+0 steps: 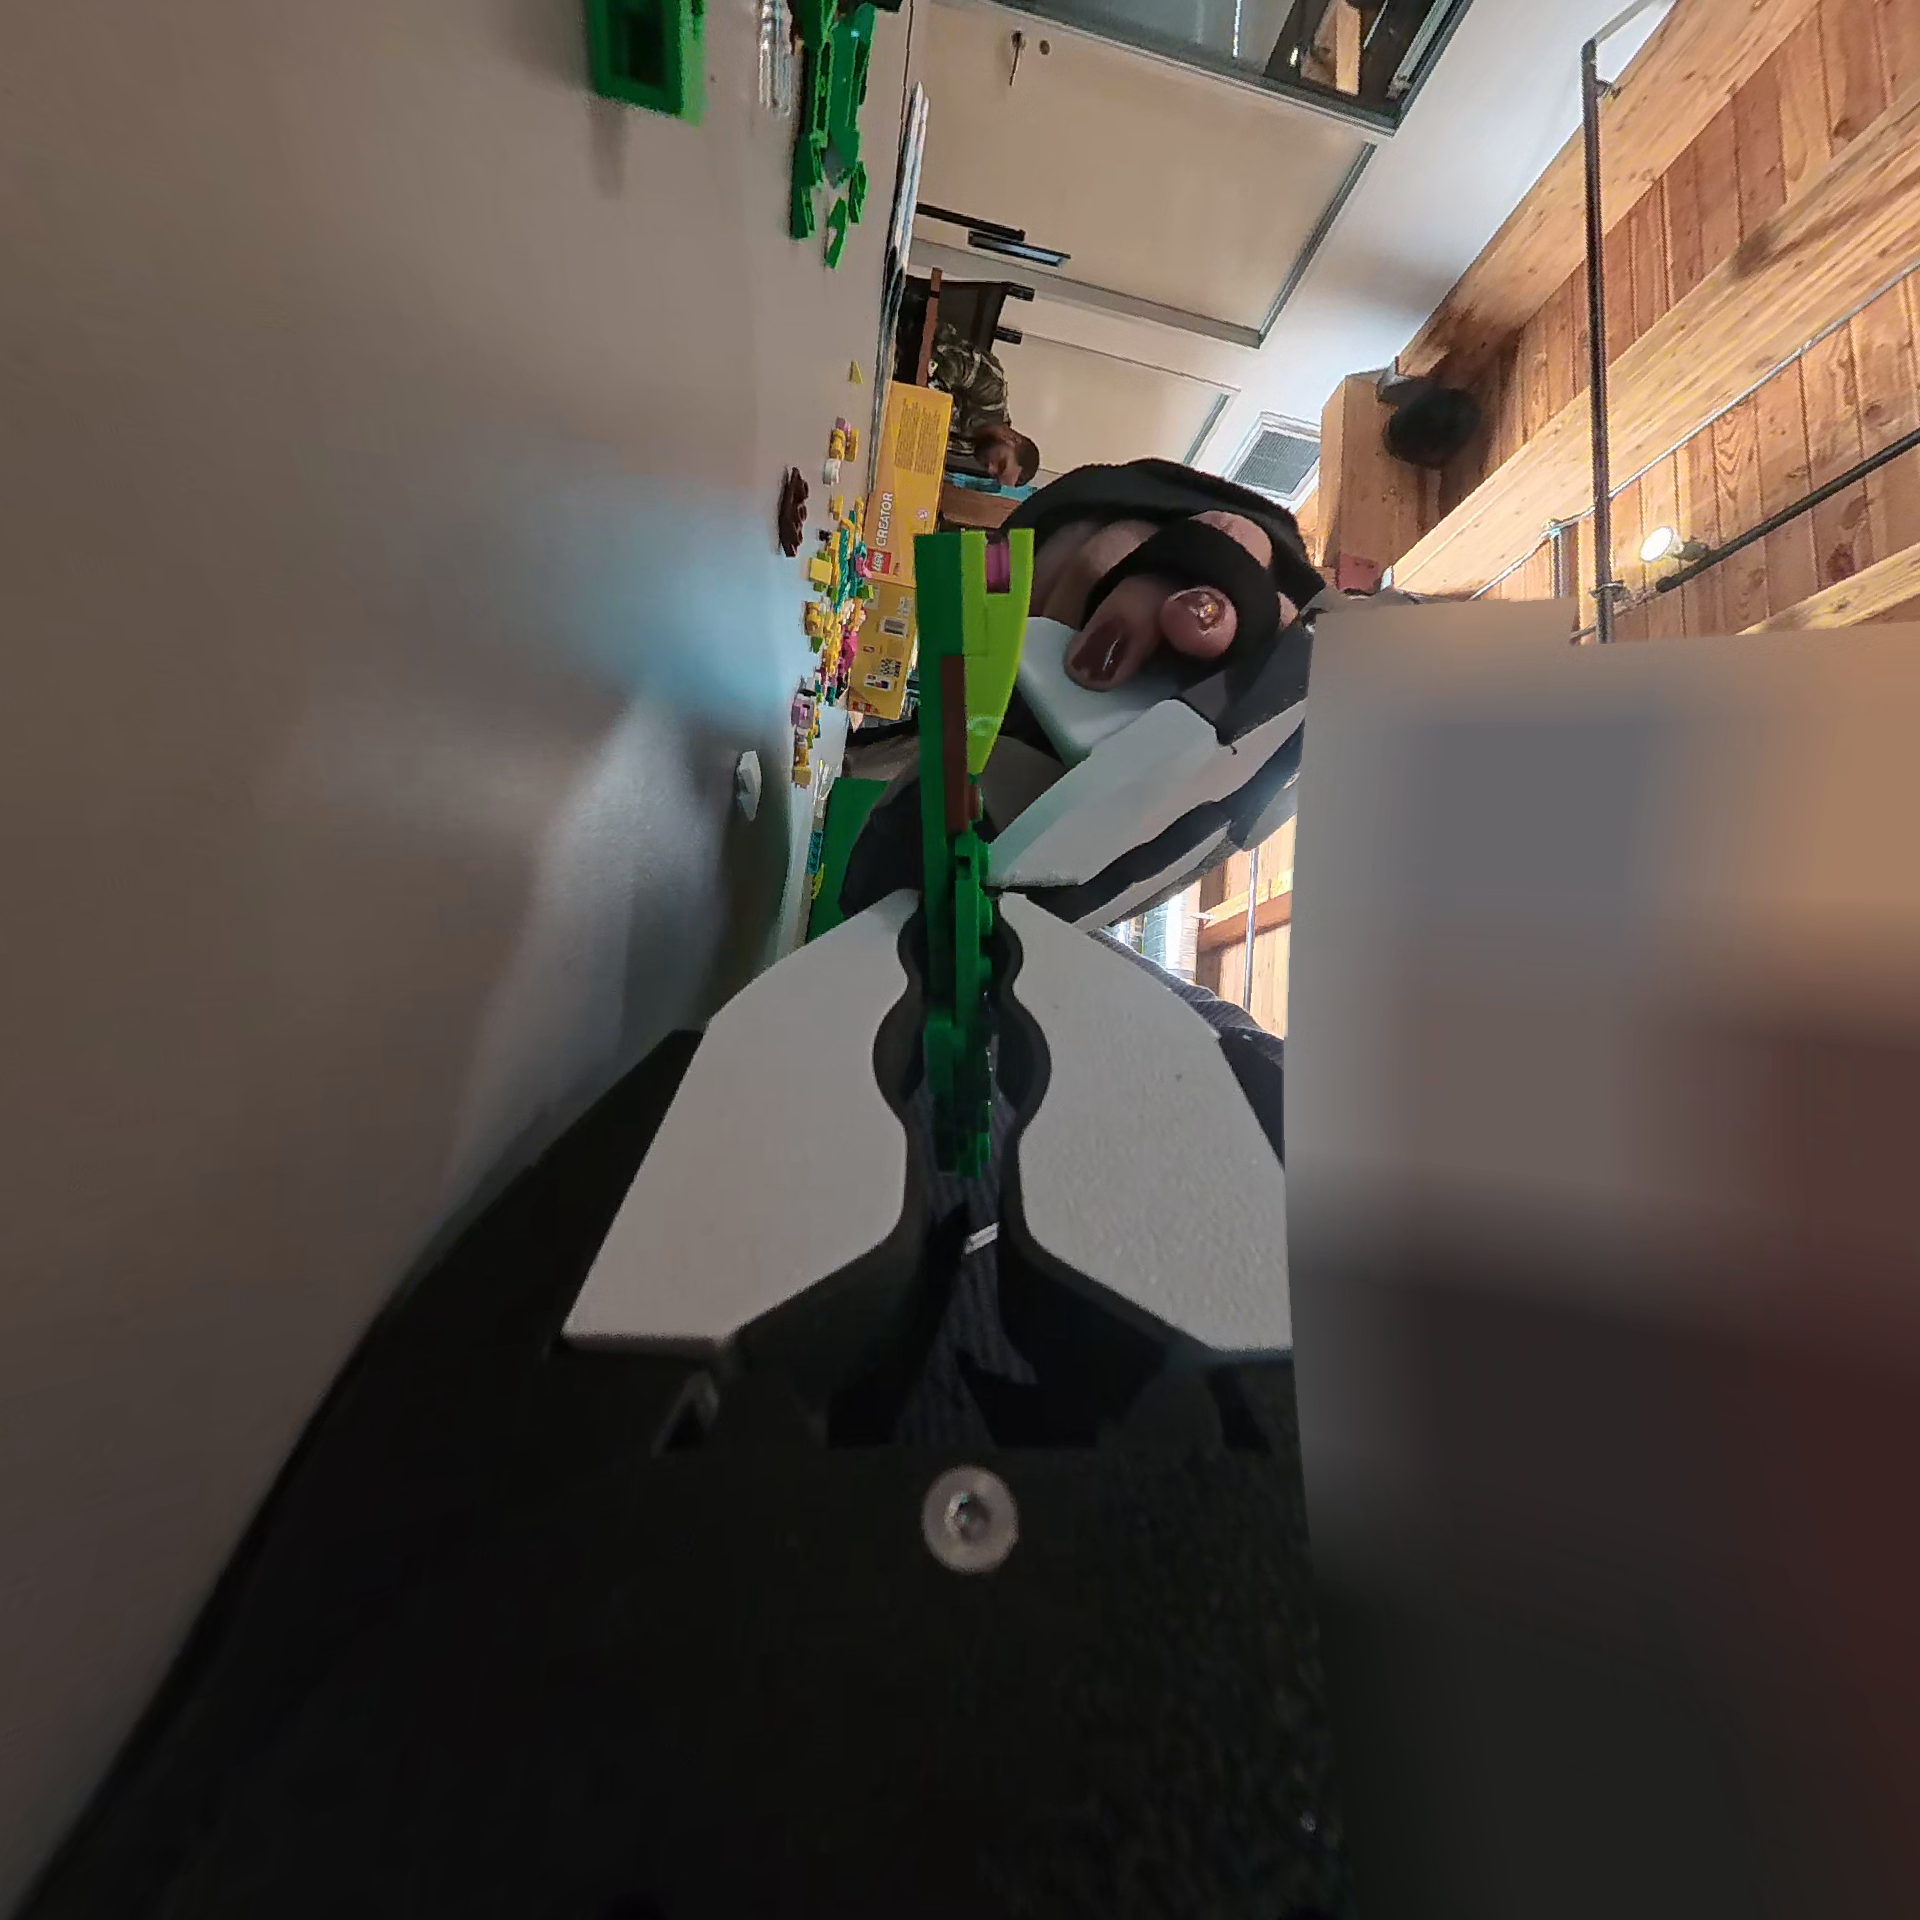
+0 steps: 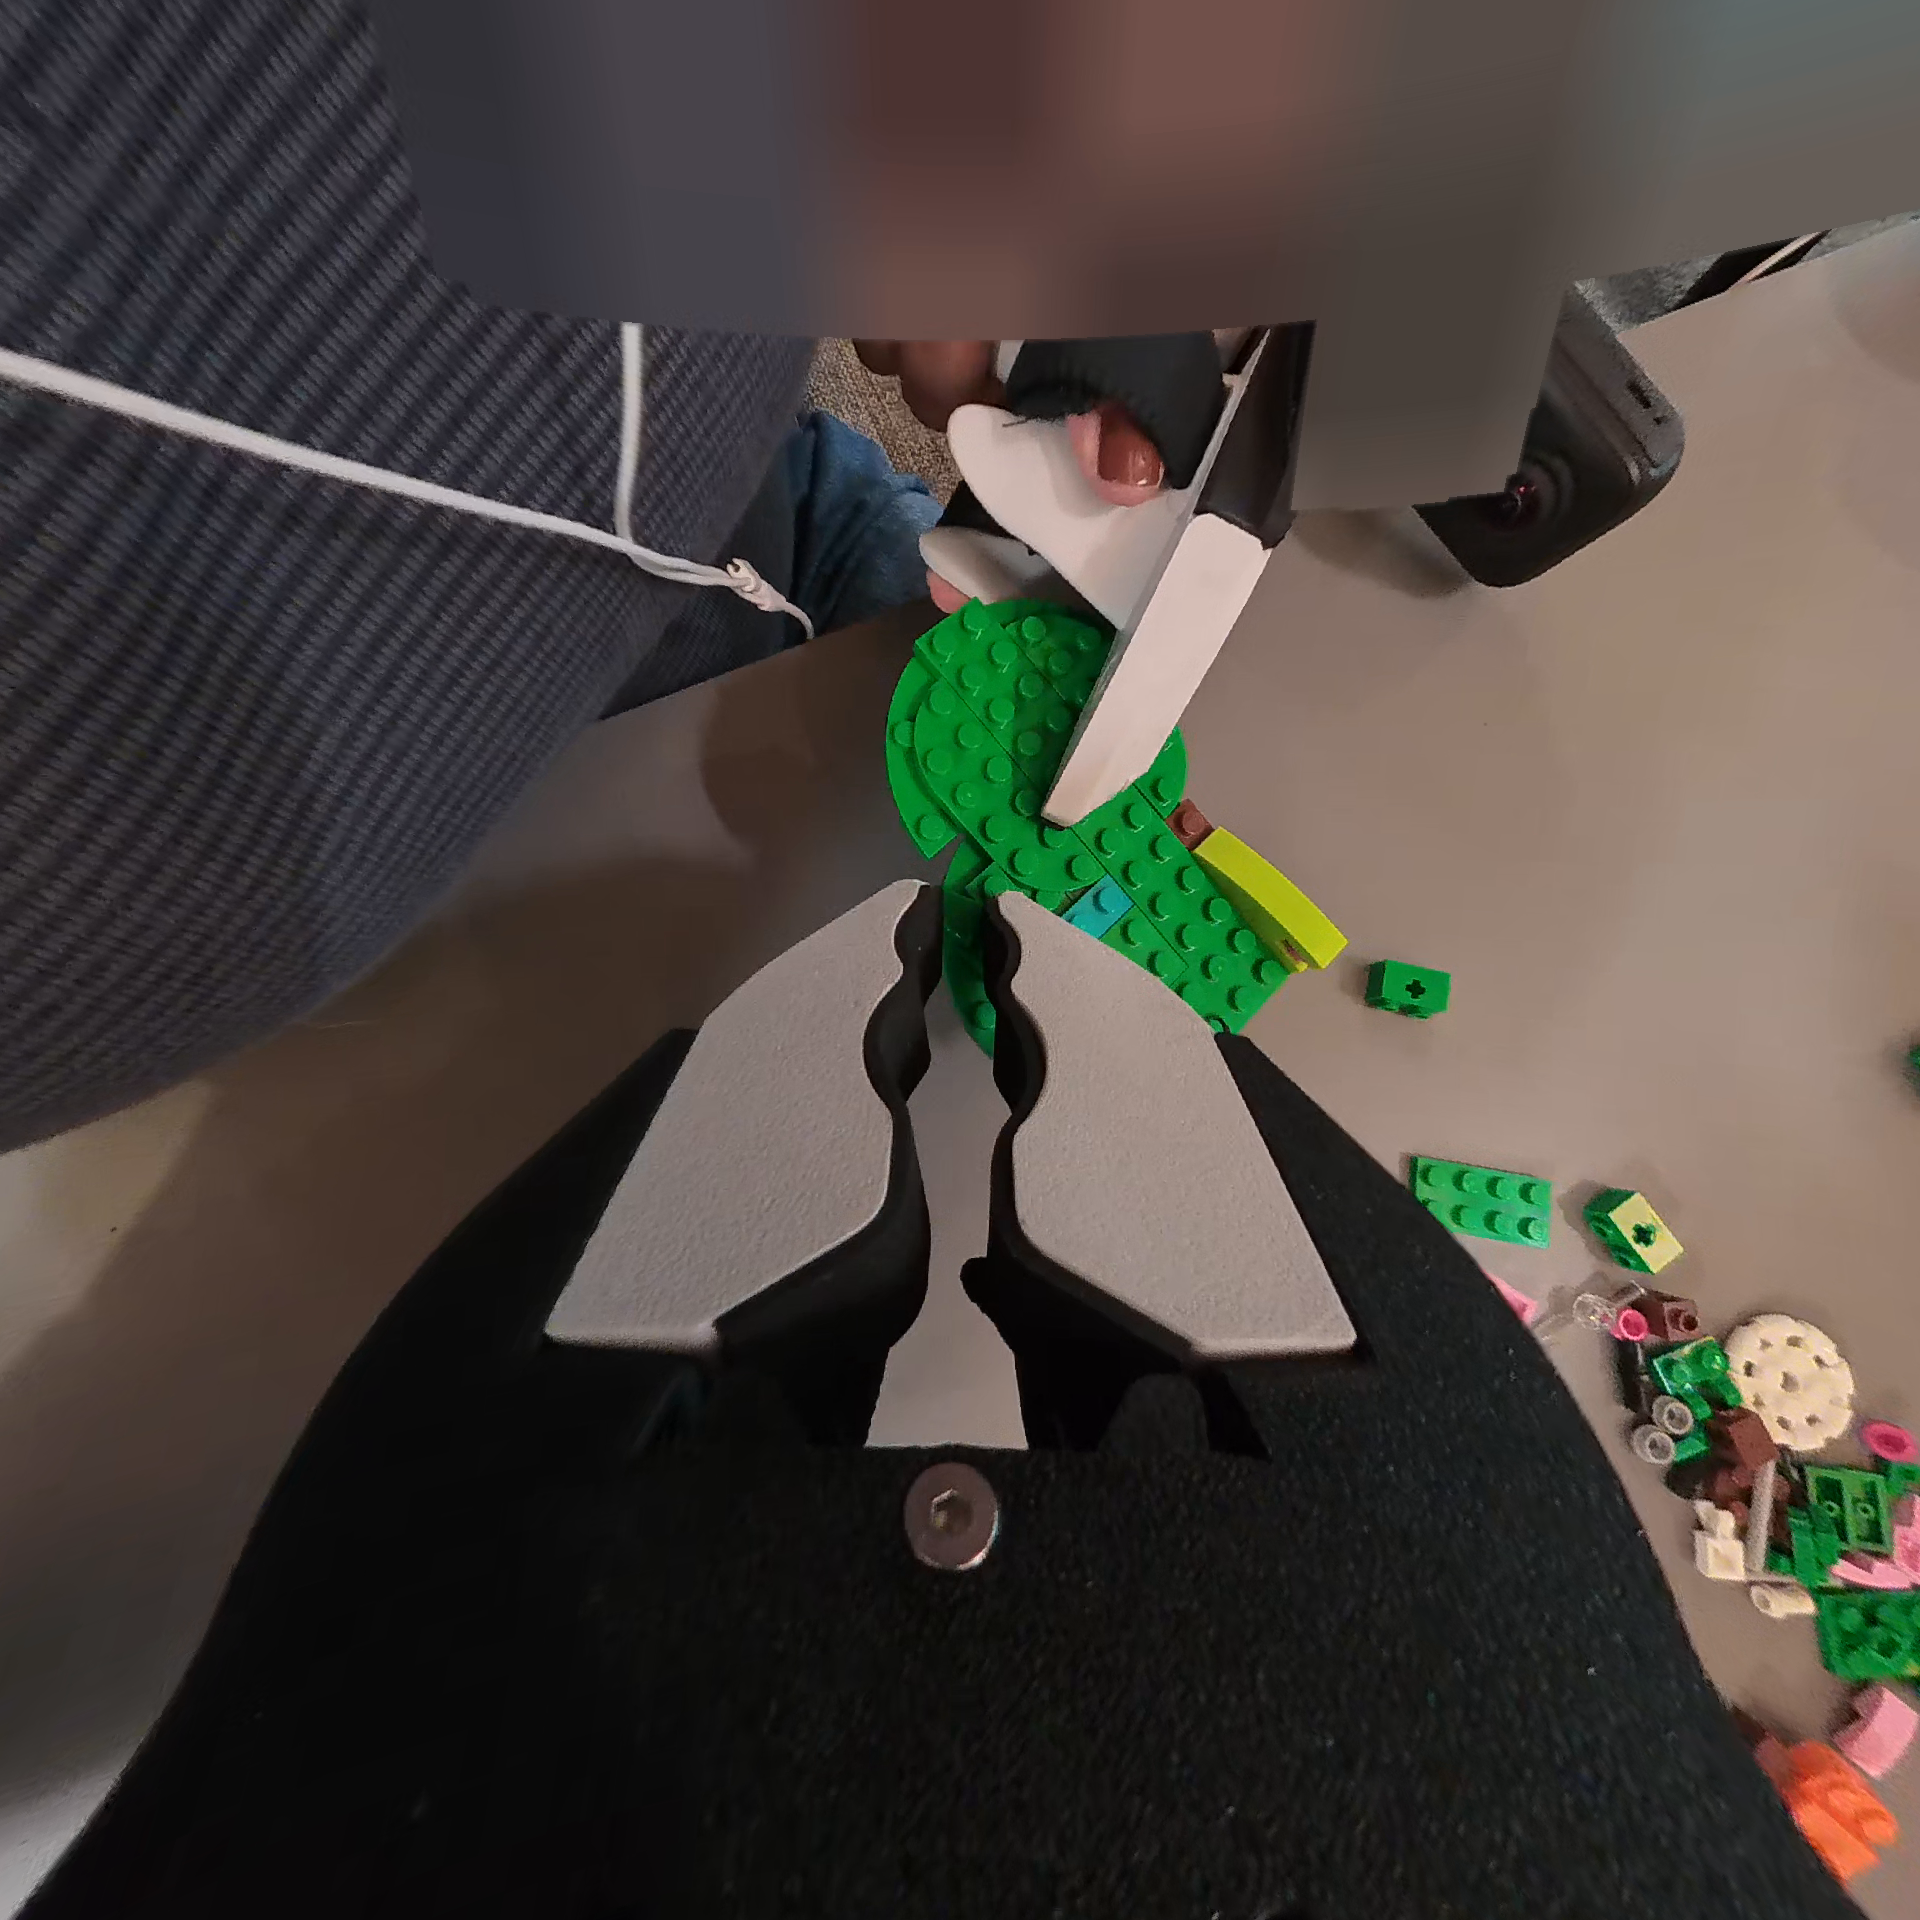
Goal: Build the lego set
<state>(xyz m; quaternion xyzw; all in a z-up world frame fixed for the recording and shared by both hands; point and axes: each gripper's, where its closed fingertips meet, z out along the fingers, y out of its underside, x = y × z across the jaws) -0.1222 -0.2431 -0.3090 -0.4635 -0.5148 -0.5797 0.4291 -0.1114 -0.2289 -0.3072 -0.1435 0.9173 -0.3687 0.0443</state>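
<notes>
A flat build of green plates (image 1: 940,644) with a lime curved piece (image 1: 997,623) and brown bits is held edge-on, off the table, in my left gripper (image 1: 961,925), which is shut on its lower end. The right wrist view shows its studded face (image 2: 997,748), with a small teal tile, and one white left finger (image 2: 1132,675) lying across it. My right gripper (image 2: 963,909) points at that face, its jaws a narrow gap apart with nothing seen between them. One right finger (image 1: 1101,821) has its tip against the build's side.
Loose pieces lie on the grey table (image 2: 1558,831): a green brick (image 2: 1408,987), a green plate (image 2: 1481,1200), a lime brick (image 2: 1633,1231) and a mixed pile (image 2: 1766,1455). A yellow box (image 1: 904,540) and more green parts (image 1: 644,52) lie farther off. A striped sleeve (image 2: 208,623) is close on the left.
</notes>
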